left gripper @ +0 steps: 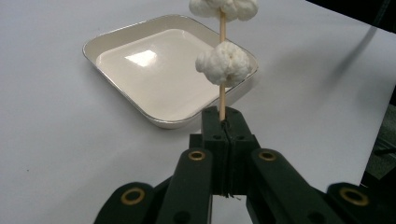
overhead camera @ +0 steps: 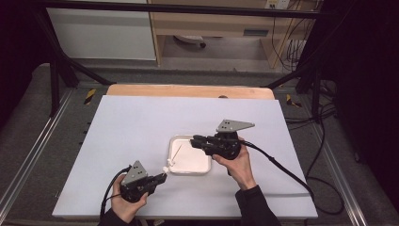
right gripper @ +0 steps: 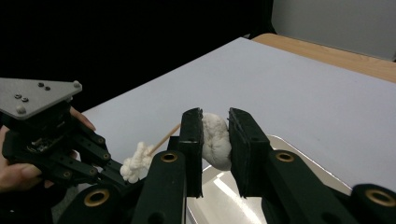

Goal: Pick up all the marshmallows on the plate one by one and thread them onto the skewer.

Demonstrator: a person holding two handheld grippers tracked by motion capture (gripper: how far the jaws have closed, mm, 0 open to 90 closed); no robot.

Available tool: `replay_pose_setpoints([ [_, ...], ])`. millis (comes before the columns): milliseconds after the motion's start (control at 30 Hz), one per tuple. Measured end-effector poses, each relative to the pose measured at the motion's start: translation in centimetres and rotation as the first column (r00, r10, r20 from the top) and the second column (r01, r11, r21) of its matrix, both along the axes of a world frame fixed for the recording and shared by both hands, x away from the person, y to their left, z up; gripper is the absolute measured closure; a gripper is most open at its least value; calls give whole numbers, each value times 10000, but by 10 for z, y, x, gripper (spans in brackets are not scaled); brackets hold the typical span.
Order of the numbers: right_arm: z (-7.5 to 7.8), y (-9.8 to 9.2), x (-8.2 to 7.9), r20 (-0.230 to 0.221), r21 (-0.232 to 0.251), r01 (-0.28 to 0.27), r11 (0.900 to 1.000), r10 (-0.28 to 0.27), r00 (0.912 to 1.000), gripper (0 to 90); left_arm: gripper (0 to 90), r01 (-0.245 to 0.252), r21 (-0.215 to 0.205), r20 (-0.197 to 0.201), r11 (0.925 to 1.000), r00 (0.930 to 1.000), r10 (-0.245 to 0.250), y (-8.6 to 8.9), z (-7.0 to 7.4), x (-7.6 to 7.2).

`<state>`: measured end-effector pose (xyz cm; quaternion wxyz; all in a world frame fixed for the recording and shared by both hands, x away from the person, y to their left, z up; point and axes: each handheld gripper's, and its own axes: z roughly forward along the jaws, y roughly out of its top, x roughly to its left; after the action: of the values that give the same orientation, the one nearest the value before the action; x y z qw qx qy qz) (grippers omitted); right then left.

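One white square tray (overhead camera: 196, 167) sits mid-table on the white table (overhead camera: 131, 127). Left gripper (left gripper: 223, 122), near left of the tray, jaws clamped on one wooden skewer (left gripper: 222, 100) carrying two white puffy pieces (left gripper: 223, 63). Right gripper (right gripper: 215, 135), over the tray's far right edge, jaws pinching a third white lump (right gripper: 215, 140).

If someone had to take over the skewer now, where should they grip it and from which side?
Probably the bare stick just above the left gripper, below the white lump, coming from the side across its length: that stretch is thin, upright in this view and uncovered.
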<state>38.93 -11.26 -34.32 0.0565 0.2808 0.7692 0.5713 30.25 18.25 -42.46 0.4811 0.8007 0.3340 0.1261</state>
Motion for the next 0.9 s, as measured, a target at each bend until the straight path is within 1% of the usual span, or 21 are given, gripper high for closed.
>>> replay_pose_setpoints([
  [167,4,-2,0,-235,512,-149,9986,161,9996,758,887,82,-24,131,10000,9999,-82,-2,1,-2],
  [333,4,0,1,-477,930,-319,9952,365,9982,758,888,162,-36,254,9999,9995,-161,-3,2,-3],
  [600,0,4,3,-896,1324,-523,9898,645,9939,757,887,203,-102,358,9997,9992,-199,-4,3,-4],
  [700,-1,6,4,-977,1333,-552,9895,685,9928,758,887,214,-98,410,9997,9989,-210,-4,4,-4],
  [900,-2,7,5,-1107,1502,-659,9865,830,9904,760,888,271,-73,508,9996,9984,-267,-5,4,-5],
])
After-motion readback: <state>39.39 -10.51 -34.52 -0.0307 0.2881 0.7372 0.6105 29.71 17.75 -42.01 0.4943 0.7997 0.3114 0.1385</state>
